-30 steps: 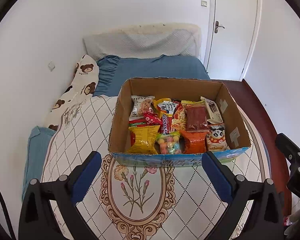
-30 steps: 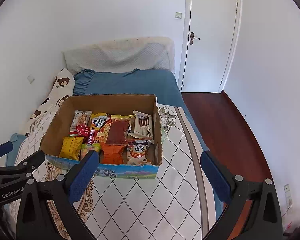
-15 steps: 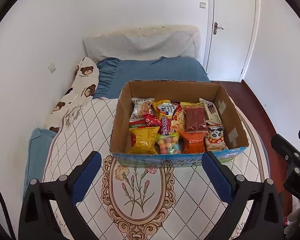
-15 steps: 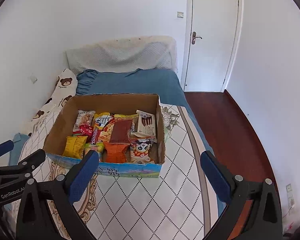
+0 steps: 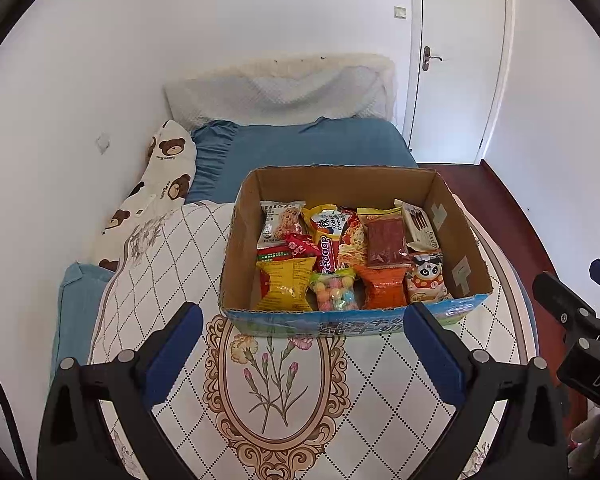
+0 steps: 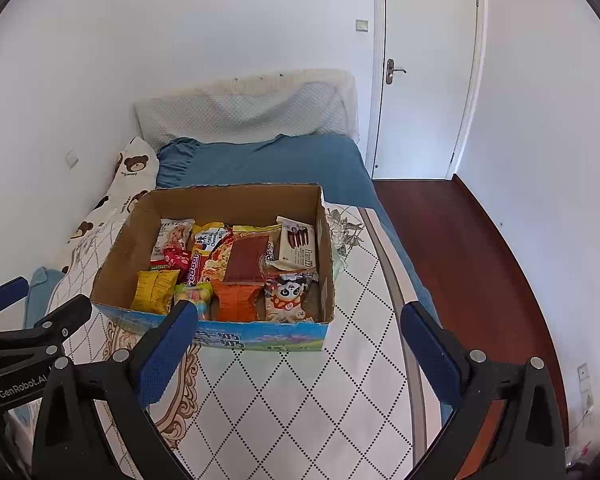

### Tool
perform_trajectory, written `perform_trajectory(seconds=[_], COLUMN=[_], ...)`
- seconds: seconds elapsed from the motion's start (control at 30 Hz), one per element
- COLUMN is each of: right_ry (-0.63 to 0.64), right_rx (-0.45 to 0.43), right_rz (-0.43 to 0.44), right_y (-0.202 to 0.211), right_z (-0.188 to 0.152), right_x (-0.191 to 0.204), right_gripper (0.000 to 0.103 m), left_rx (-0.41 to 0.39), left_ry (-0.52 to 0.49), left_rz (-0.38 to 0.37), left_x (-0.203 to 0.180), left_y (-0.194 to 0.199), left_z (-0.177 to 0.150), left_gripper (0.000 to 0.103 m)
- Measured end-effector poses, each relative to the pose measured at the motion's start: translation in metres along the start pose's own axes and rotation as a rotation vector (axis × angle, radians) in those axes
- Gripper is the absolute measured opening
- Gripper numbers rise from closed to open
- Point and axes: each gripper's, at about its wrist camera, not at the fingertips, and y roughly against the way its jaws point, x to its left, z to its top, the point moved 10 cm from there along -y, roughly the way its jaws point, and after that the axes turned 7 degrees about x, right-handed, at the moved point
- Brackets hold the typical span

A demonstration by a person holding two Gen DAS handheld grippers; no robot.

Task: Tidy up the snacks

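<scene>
An open cardboard box (image 5: 236, 240) (image 6: 116, 248) sits on a quilted bed cover and holds several snack packs: a yellow bag (image 5: 286, 284) (image 6: 156, 290), a candy bag (image 5: 334, 292), an orange bag (image 5: 382, 286) (image 6: 236, 298), a panda pack (image 5: 426, 276) (image 6: 288, 294), a dark red pack (image 5: 386, 240) (image 6: 246, 258) and a wafer pack (image 5: 418, 226) (image 6: 298, 244). My left gripper (image 5: 300, 340) is open and empty in front of the box. My right gripper (image 6: 300, 338) is open and empty, near the box's front right.
The bed cover (image 5: 276, 380) has a floral oval print. A bear-print pillow (image 5: 160, 184) and blue sheet (image 5: 300, 144) lie behind the box. White walls stand left and behind. A door (image 6: 424, 72) and red wooden floor (image 6: 472, 248) are at the right.
Both grippers have drawn back slightly, so the box sits a little farther away in both views. Nothing was grasped or released.
</scene>
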Motion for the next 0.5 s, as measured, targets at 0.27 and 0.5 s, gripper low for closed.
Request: perform_trajectory(seconds=[0.27, 0.5], right_ry=[0.0, -0.001], right_rx=[-0.002, 0.0], right_rz=[0.008, 0.013], right_y=[0.0027, 0.0041], right_z=[0.0021, 0.0012], right_x=[0.0, 0.0007], right_gripper=[0.103, 0.103], left_rx=[-0.008, -0.008], left_ry=[-0.001, -0.002], left_rz=[0.001, -0.001], left_x=[0.0001, -0.0005], left_y=[0.0022, 0.0032], left_z=[0.0019, 0.0017], left_gripper=[0.103, 0.103])
